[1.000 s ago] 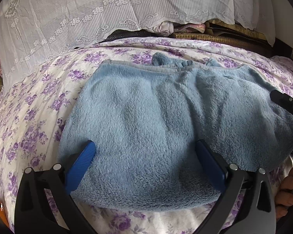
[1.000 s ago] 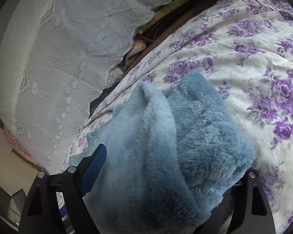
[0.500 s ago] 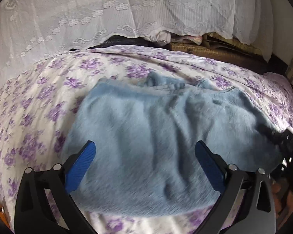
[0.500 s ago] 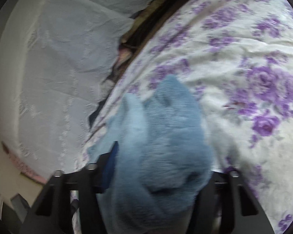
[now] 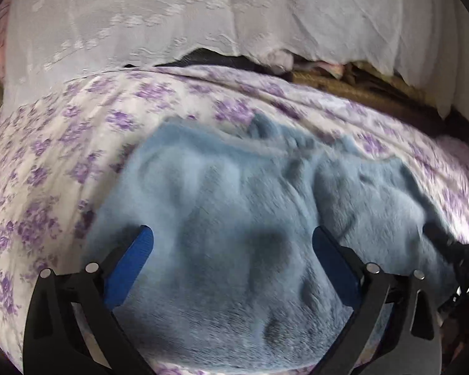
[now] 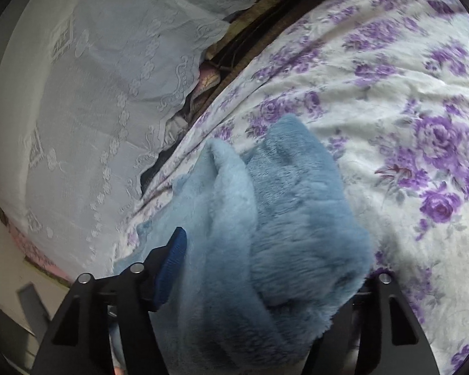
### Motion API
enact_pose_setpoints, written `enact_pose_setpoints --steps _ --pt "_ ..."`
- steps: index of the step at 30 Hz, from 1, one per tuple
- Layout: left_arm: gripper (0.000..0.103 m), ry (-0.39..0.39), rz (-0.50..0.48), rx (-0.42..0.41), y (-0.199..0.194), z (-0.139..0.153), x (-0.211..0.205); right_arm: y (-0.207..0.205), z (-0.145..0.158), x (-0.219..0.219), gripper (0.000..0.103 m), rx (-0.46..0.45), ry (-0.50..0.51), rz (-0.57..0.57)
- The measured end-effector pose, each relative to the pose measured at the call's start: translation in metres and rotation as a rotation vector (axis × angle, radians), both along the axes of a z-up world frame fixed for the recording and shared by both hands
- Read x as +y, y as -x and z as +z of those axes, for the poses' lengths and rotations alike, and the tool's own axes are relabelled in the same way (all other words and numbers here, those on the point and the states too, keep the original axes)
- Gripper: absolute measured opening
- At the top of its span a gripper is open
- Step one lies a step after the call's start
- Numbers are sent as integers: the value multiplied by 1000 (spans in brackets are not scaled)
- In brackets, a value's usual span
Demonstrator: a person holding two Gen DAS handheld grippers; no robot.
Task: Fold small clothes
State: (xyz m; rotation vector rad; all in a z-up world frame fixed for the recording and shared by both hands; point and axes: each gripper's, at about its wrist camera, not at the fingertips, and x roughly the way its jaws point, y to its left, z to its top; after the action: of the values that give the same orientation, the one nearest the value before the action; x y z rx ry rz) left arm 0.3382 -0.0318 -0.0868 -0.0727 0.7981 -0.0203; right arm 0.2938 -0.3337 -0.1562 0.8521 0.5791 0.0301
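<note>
A light blue fleece garment [image 5: 234, 206] lies rumpled on the floral bed sheet [image 5: 47, 162]. My left gripper [image 5: 233, 243] hovers just over its near part, wide open, with nothing pinched between its blue pads [image 5: 134, 256]. In the right wrist view a bunched fold of the same garment [image 6: 284, 218] fills the space between the jaws of my right gripper [image 6: 275, 250]. Those jaws are opening; the left pad [image 6: 173, 250] shows beside the fleece, and the right pad is hidden under it. The right gripper's dark body [image 5: 462, 262] shows at the left view's right edge.
A white lace cloth [image 5: 203, 15] hangs along the far side of the bed, with dark and brown bedding [image 5: 344, 84] showing under its hem. Floral sheet [image 6: 406, 109] spreads bare to the right of the garment. A pale floor or furniture edge [image 6: 12, 268] lies at lower left.
The garment has gone from flat to wrinkled, its right side pulled and bunched. The right jaws narrowed on the fleece fold, then widened again. The left view shifted slightly back and up.
</note>
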Motion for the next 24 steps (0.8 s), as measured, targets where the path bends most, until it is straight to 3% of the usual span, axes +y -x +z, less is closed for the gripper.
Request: enact_pose_setpoints --steps 3,5,7,12,14,18,24 --pt "99 -52 -11 69 -14 -18 -6 0 0 0 65 -2 -2 -1" --pt "99 -135 -21 66 -15 -22 -17 0 0 -1 65 2 7 0" --pt "99 -132 -23 50 -12 -18 -16 0 0 -1 63 11 13 -6" --pt "99 -15 -28 31 -4 -6 -2 1 -4 -10 50 26 -21 -34" --pt "99 -39 -61 23 0 -7 -12 1 -4 -10 50 29 -19 -33" --pt "99 -185 -85 43 -3 -22 -39 -2 -4 -8 51 38 -3 -37" --pt "99 -135 -78 101 -14 -22 -34 -14 0 -3 58 109 0 -108"
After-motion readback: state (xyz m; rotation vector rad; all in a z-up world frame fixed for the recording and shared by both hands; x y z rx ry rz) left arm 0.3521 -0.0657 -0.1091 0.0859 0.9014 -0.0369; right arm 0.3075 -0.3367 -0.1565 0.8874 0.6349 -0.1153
